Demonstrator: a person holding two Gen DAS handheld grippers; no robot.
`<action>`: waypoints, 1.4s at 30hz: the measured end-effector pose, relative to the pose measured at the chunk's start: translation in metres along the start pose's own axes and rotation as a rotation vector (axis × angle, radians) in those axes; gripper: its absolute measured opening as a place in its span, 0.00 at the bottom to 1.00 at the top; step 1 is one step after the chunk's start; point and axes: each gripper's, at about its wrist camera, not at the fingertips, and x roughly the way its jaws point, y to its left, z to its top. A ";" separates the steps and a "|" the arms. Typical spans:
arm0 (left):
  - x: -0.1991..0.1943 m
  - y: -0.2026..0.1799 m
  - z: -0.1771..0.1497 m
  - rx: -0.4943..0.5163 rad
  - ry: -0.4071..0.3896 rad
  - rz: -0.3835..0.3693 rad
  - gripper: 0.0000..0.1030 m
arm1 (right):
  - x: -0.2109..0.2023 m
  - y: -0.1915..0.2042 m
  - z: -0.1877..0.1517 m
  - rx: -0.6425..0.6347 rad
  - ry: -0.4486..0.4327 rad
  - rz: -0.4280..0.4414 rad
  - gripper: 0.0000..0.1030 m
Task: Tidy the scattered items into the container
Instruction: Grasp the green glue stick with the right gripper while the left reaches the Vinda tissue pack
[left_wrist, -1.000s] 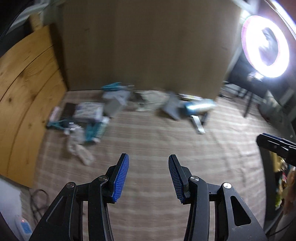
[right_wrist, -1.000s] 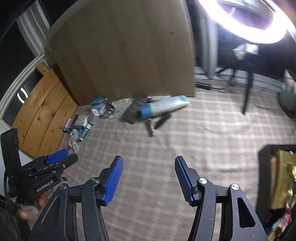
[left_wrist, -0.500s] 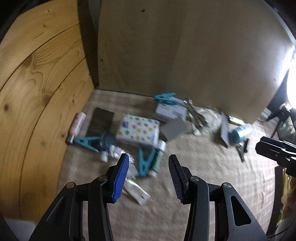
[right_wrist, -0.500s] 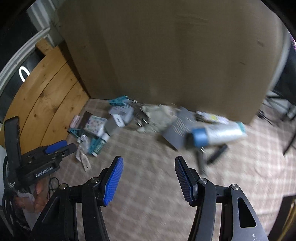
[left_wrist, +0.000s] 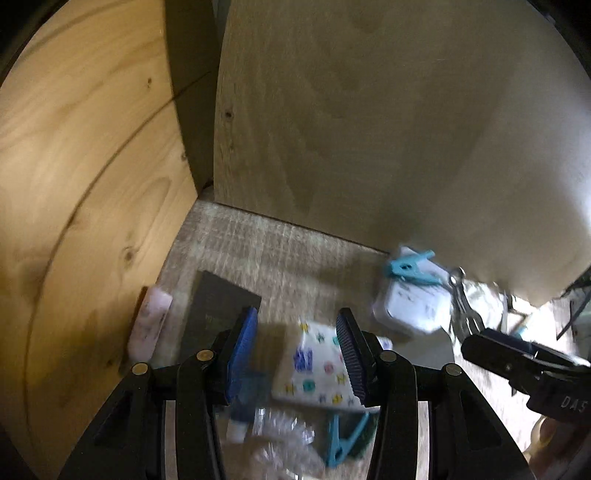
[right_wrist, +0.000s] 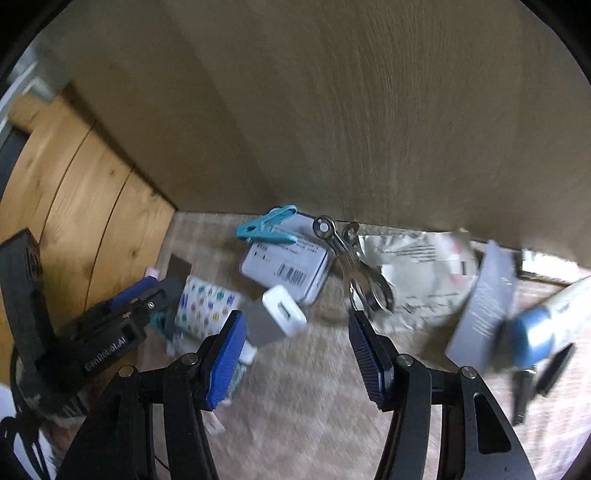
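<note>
Scattered items lie on the carpet against a wooden panel. My left gripper (left_wrist: 297, 352) is open just above a white pack with coloured prints (left_wrist: 314, 369), which also shows in the right wrist view (right_wrist: 205, 306). My right gripper (right_wrist: 295, 358) is open and empty, low over the carpet near a white charger plug (right_wrist: 284, 310). Beyond it lie a grey tin (right_wrist: 288, 264) with a teal clothes peg (right_wrist: 267, 225) on it, metal clippers (right_wrist: 354, 266), crumpled paper (right_wrist: 417, 269) and a blue-capped tube (right_wrist: 546, 325). No container is in view.
A black card (left_wrist: 218, 306) and a pink tube (left_wrist: 149, 321) lie by the pine boards (left_wrist: 74, 221) on the left. A second teal peg (left_wrist: 345, 439) and clear plastic wrap (left_wrist: 284, 446) lie under the left gripper. The panel (right_wrist: 351, 110) blocks the far side.
Both grippers have moved forward and down toward the pile. The left one now hovers over the printed pack; the right one is close to the charger plug. Both stay open.
</note>
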 end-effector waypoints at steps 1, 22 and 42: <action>0.006 0.002 0.003 -0.012 0.009 -0.009 0.46 | 0.004 -0.001 0.003 0.011 0.006 0.007 0.51; -0.005 -0.043 -0.105 -0.001 0.037 -0.071 0.32 | 0.043 0.025 -0.054 -0.153 0.151 0.011 0.15; -0.106 -0.047 -0.224 -0.058 -0.015 -0.120 0.39 | -0.053 -0.041 -0.178 -0.100 0.122 0.003 0.37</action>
